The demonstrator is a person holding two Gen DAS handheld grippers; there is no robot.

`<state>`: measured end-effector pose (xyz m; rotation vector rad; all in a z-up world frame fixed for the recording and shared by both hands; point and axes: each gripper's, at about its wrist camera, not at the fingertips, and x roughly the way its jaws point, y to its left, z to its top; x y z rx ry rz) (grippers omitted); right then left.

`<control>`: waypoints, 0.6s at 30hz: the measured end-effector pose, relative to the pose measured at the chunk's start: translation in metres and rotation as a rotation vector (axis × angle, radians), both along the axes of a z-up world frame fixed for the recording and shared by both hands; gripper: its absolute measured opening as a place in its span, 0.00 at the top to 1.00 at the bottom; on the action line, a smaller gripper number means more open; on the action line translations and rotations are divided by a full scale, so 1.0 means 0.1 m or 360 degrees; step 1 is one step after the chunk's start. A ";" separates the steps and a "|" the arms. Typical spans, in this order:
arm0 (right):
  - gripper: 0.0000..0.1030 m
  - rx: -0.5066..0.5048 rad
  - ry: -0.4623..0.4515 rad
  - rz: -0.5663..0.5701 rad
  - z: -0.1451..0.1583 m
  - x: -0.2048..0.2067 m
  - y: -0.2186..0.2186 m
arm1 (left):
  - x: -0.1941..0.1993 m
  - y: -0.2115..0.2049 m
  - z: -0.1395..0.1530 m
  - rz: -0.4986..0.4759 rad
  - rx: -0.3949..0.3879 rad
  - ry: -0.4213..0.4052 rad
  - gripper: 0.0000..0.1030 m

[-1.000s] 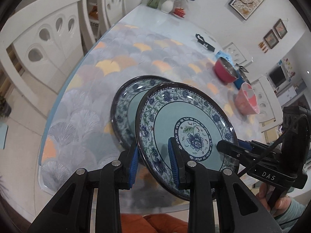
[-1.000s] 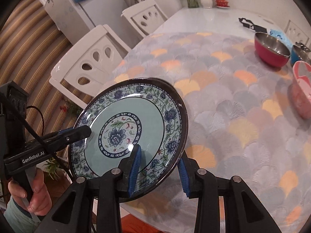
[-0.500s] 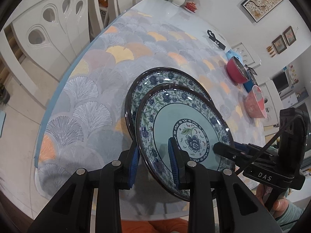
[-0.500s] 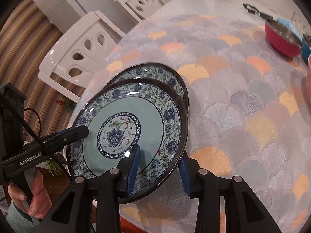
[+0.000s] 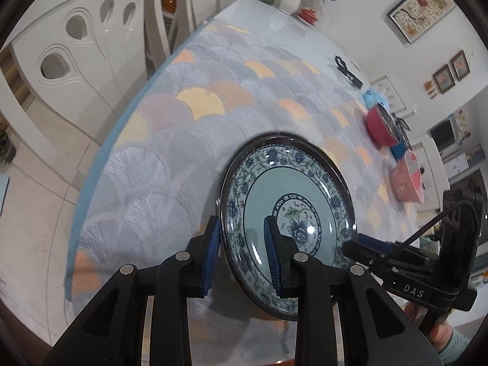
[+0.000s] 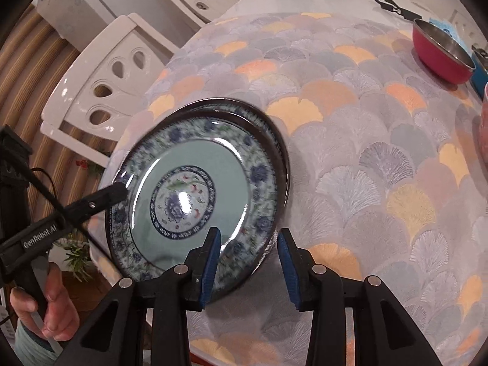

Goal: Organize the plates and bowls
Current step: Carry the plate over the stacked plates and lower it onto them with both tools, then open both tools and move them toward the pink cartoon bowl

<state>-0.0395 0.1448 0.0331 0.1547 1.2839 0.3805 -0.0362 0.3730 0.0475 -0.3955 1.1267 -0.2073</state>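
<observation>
A blue floral plate (image 5: 289, 213) lies on a second matching plate whose dark rim (image 6: 268, 122) shows just behind it, near the table's front edge. My left gripper (image 5: 244, 253) straddles the top plate's near rim, jaws parted a little wider than the rim. My right gripper (image 6: 247, 262) straddles the opposite rim, jaws wide apart. The top plate also shows in the right wrist view (image 6: 195, 201). Each gripper shows in the other's view, at the plate's edge.
A red bowl (image 5: 381, 128), a blue bowl (image 5: 399, 149) and a pink bowl (image 5: 407, 180) stand at the table's right side. A black tool (image 5: 347, 71) and a flower vase (image 5: 289, 0) are farther back. White chairs (image 6: 103, 73) stand along the left edge.
The held plate has come down onto the second plate on the table. Both grippers' jaws have opened from the rim; the right one is now much wider.
</observation>
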 end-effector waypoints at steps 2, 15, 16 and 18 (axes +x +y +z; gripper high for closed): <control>0.63 -0.0012 0.0003 -0.0015 0.01 0.02 -0.01 | 0.04 0.06 0.01 0.0022 -0.0008 -0.0004 0.76; 0.63 0.0018 0.0005 -0.0061 0.15 0.13 -0.05 | 0.36 -0.05 0.10 -0.0102 0.0084 -0.0046 0.76; 0.63 0.0025 -0.0003 -0.0065 0.18 0.15 -0.06 | 0.39 -0.06 0.14 -0.0110 0.0097 -0.0063 0.76; 0.63 0.0031 -0.0016 -0.0068 0.24 0.18 -0.06 | 0.46 -0.08 0.25 -0.0126 0.0120 -0.0107 0.76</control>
